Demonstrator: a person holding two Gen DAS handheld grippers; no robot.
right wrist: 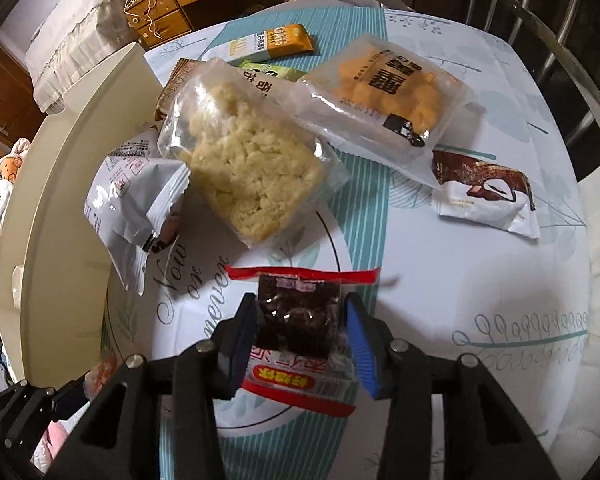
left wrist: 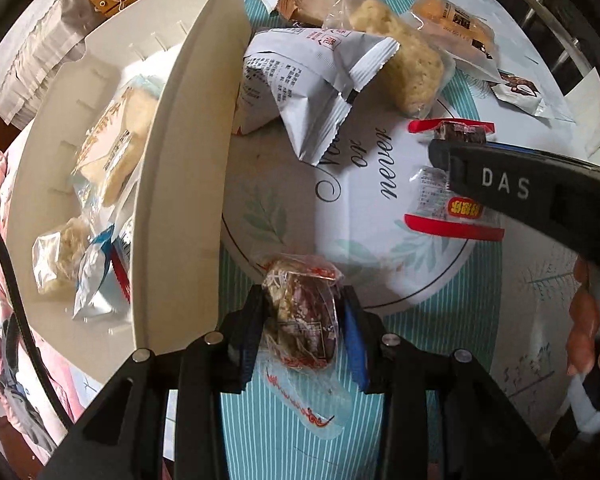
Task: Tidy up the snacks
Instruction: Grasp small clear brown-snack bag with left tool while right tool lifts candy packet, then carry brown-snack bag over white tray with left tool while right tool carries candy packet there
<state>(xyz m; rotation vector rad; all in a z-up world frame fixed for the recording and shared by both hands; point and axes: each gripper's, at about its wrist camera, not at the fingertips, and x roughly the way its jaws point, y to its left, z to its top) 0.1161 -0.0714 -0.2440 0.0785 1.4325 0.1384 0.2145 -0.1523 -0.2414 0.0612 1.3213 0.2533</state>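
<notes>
Left tongs (left wrist: 304,316) clenched on a clear-wrapped nut brittle (left wrist: 300,312), held just beside the white bin (left wrist: 188,184) wall. I'd say lift it clear of that wall before letting go. Right tongs (right wrist: 300,320) flank a dark, glossy red-edged candy packet (right wrist: 300,316) lying on the table (right wrist: 460,264); pads look touching, though a firm grip is unclear. Farther off: a pale rice cake (right wrist: 244,168).

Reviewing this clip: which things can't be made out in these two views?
- Left wrist view: the right gripper covers the middle of the red-edged snack, hiding its fingertips.
- Left wrist view: the white bin wall hides part of its contents.
- Right wrist view: the brown packet is mostly under the rice cake.
- Right wrist view: the left gripper is cut off at the edge.
</notes>
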